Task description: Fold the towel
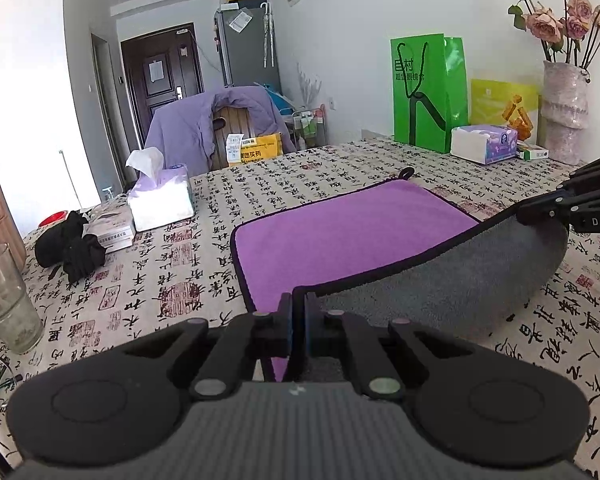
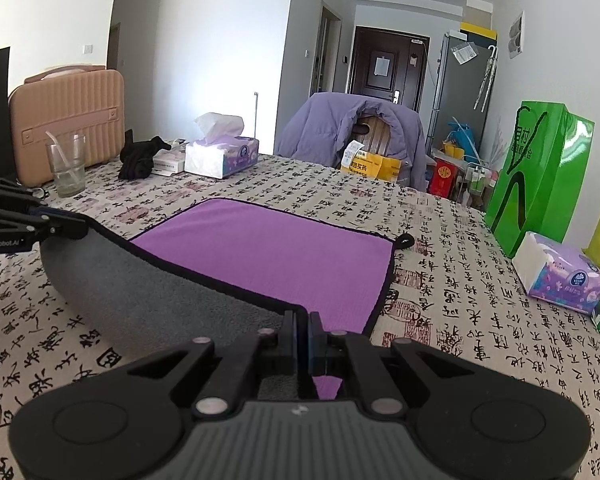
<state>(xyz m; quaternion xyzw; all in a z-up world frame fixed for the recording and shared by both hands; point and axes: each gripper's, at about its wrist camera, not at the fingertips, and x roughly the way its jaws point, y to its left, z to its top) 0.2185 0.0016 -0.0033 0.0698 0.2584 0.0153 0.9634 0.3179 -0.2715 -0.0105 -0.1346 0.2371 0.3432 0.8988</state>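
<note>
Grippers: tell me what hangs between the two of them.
The towel. Its lifted near edge sags, grey side out, from the left gripper across to the right gripper; nothing else lies between them. Both wrist views show it.

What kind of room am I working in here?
Most likely a lived-in apartment: an entry door, a chair draped with a purple jacket, and a table under a calligraphy-print cloth with tissue boxes.

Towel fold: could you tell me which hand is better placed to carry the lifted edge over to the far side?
Neither: both. The left tongs and right tongs each pinch a near corner of the towel, lifted evenly, so they should probably move together.
</note>
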